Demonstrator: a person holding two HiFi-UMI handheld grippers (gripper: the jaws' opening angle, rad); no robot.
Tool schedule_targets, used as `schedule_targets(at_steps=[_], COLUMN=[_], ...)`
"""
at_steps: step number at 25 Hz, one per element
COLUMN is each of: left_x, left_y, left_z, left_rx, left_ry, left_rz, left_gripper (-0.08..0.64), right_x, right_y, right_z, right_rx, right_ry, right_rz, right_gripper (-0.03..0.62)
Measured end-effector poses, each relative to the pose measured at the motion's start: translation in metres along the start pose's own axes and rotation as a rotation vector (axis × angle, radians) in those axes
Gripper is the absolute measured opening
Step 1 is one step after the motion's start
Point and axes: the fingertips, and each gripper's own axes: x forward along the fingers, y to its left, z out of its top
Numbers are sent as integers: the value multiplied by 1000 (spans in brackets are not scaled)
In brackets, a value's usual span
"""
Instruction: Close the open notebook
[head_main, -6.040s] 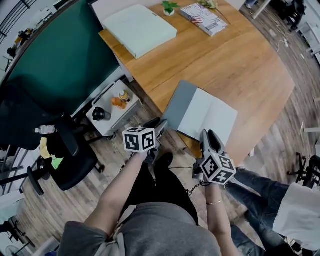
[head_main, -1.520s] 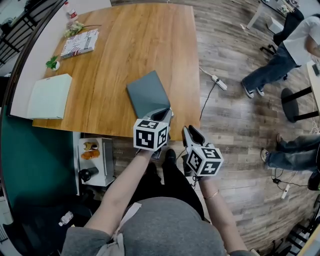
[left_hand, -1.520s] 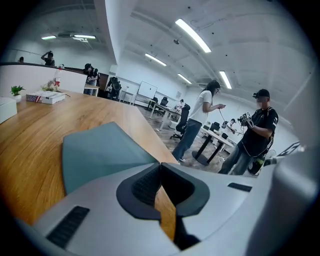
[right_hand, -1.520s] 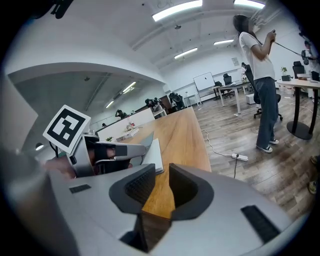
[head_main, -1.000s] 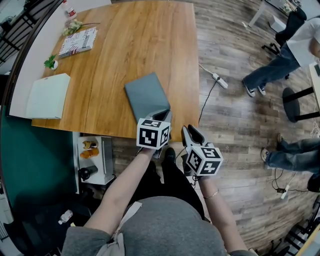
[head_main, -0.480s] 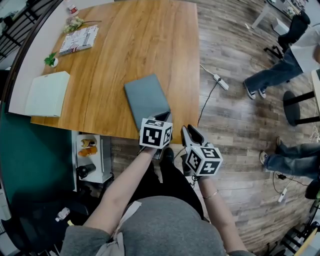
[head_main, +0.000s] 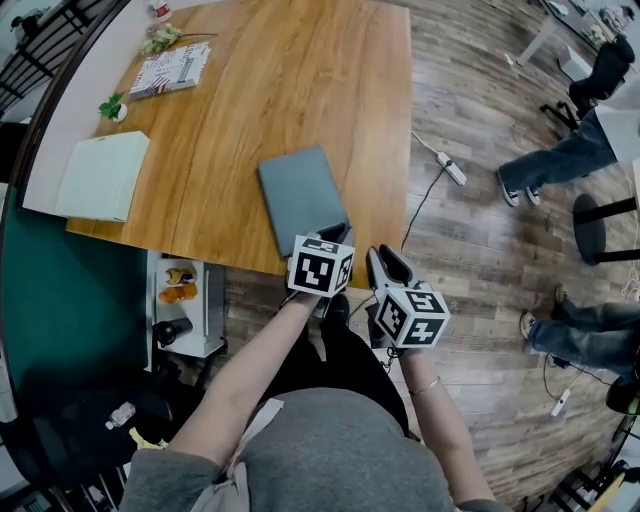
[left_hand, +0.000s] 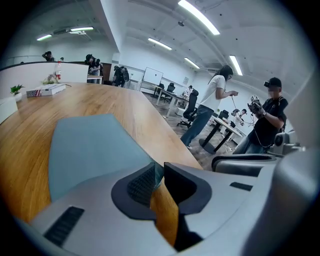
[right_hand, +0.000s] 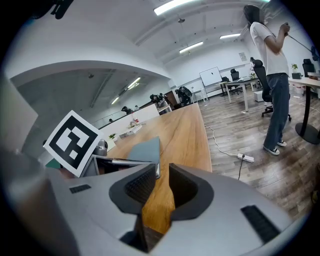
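A closed grey-blue notebook (head_main: 302, 195) lies flat on a long wooden table (head_main: 260, 100), angled towards the table's near edge, in a large open-plan office. The left tongs (head_main: 338, 233) sit at the notebook's near corner. In the left gripper view their jaws are opening, a narrow gap showing between the ribbed pads, with a sliver of the notebook's corner at their tips and bare wood below it. The pads do not appear to press on the cover. The right tongs (head_main: 385, 258) are just beside the left ones, at the table's near edge and to the right of the notebook. Their jaws stand apart with nothing between them but a view of the tabletop. At the far left of the table lie a pale green flat box (head_main: 103, 176), a small potted plant (head_main: 113, 106) and a book with a patterned cover (head_main: 172, 68), all well apart from the notebook. A white power strip (head_main: 452, 170) rests on the plank floor to the right.
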Motion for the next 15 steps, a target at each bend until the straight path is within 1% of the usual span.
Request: schedule_targets(at_steps=[2, 4, 11, 15], left_x=[-1, -4, -30, -46], left_y=[-3, -2, 17, 37], left_z=[0, -1, 6, 9], left_rx=[-3, -3, -44, -63], left_ry=[0, -5, -67, -108], left_rz=[-13, -13, 18, 65], left_gripper=[84, 97, 97, 96], right_x=[2, 5, 15, 21], right_y=[2, 4, 15, 24], right_z=[3, 4, 16, 25], right_rx=[-7, -13, -45, -73], right_ry=[2, 4, 8, 3], right_rz=[10, 20, 66, 94], right_gripper=[92, 91, 91, 81])
